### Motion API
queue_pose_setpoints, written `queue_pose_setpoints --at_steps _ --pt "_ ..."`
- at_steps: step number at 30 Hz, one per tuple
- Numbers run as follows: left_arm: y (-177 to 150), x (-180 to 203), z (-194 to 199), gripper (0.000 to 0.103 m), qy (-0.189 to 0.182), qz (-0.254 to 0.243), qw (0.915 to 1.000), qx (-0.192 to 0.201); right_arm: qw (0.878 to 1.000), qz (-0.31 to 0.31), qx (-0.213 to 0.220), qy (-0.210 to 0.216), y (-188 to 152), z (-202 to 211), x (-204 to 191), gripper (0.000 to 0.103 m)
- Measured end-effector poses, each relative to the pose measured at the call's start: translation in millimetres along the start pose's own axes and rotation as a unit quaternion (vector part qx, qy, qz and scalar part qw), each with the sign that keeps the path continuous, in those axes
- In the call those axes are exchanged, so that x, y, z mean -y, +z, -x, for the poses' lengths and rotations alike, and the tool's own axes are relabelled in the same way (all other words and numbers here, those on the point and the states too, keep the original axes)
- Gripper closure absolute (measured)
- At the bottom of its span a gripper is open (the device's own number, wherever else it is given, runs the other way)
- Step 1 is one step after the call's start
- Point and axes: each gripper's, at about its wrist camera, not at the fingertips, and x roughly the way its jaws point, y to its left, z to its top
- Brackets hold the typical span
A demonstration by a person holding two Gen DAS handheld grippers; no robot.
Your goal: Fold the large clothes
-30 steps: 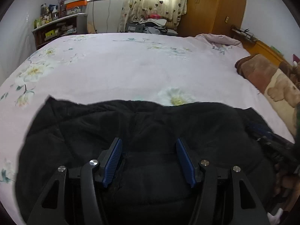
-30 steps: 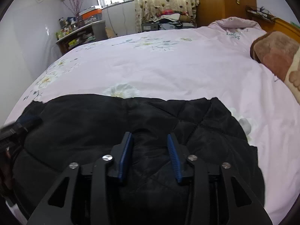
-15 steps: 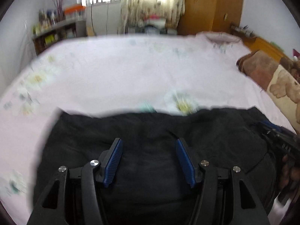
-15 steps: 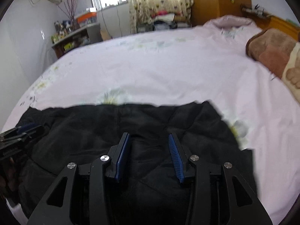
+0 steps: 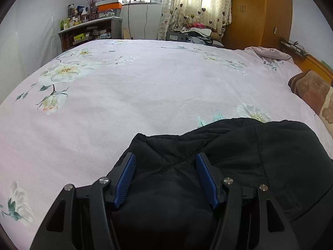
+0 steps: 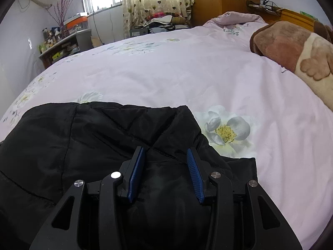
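Left tool (image 5: 165,162) is angled down over the black quilted jacket (image 5: 239,156), blue pads standing well apart with dark padded fabric bulging up between them. The cloth fills the gap, but whether the pads are actually pressing on it, I cannot tell. Just ahead of the left tool the jacket's edge ends, and off to its left there is only the pink flowered bedspread (image 5: 135,87).

Over on the right tool (image 6: 165,156), the gap is narrower, and again the jacket (image 6: 83,141) mounds up between the blue pads; grip or mere resting, I cannot tell. The jacket spreads away to the right tool's left, its corner lies just to the right of the tool, and a printed white flower (image 6: 226,131) sits just beyond that corner. Far ahead to the right lies a brown plush blanket (image 6: 287,45).
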Motion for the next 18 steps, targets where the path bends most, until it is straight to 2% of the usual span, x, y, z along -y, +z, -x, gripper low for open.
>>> queue_pose_setpoints --at_steps 18 --pt "-3.8 1.0 -0.1 0.039 0.011 0.002 0.9999 0.006 1.000 0.001 0.011 -0.006 -5.3 -2.5 -0.7 0.061"
